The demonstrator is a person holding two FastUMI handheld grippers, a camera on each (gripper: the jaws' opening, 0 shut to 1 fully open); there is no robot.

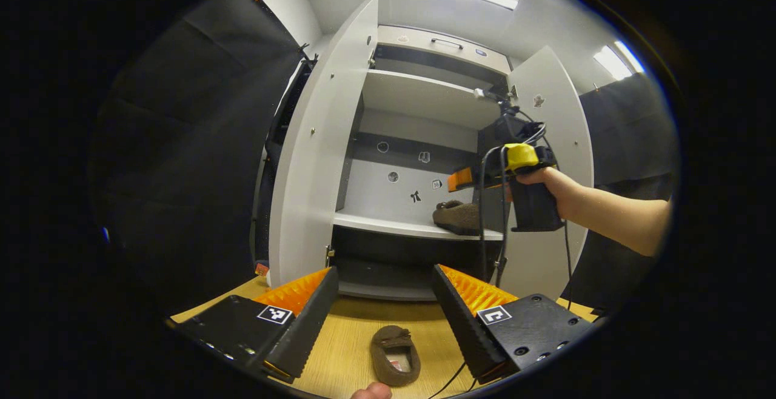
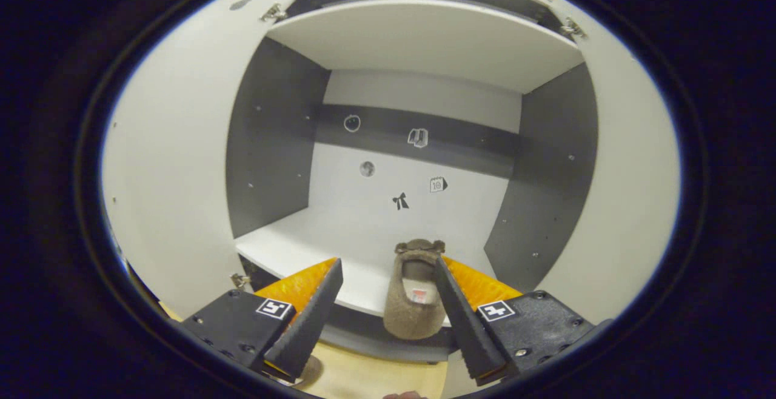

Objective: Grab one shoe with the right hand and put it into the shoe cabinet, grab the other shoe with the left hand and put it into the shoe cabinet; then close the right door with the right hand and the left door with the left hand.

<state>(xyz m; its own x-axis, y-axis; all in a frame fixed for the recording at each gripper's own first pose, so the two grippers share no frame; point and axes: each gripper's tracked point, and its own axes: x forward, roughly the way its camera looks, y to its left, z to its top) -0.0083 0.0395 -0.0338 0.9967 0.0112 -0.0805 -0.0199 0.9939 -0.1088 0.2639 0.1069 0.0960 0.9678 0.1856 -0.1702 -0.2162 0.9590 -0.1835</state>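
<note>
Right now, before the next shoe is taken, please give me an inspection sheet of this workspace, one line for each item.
Surface: wooden table, in front of the cabinet.
Job's things: one shoe on the cabinet shelf, heel over its front edge; other shoe on the table; left door and right door open.
Clutter: nothing seen.
Grippers: left gripper open above the table shoe; right gripper open, the shelf shoe between its fingers.
Cables: black cable hanging from the right gripper.
Surroundings: black cloth wall, ceiling lights.
</note>
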